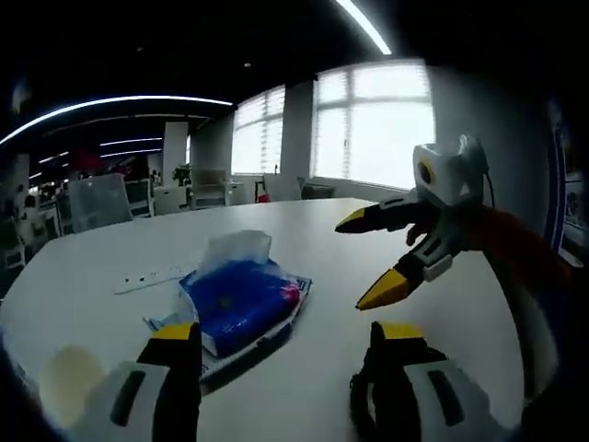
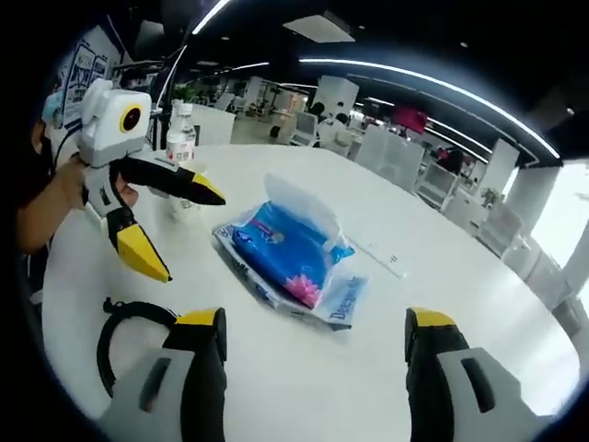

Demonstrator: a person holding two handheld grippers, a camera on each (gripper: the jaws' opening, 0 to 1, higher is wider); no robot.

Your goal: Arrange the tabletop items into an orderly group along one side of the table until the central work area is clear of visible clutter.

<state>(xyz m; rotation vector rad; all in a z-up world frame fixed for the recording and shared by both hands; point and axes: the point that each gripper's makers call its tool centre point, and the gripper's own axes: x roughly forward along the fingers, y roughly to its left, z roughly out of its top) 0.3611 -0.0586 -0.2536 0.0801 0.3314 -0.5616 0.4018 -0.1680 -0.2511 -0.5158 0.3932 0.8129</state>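
On the white table (image 2: 304,387): tissue pack (image 2: 293,250) at 12 o'clock.
Left gripper (image 1: 285,345) and right gripper (image 2: 317,331) jaws stood apart, gripping nothing.

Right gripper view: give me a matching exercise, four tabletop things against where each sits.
Things:
1. tissue pack
2. bottle
3. black cable
4. power strip

Places:
A. loops beside the view's own left claw tip
B. middle of the table, tissue sticking up
C. behind the other claw
D. just beyond the tissue pack

Pairs: 1-B, 2-C, 3-A, 4-D
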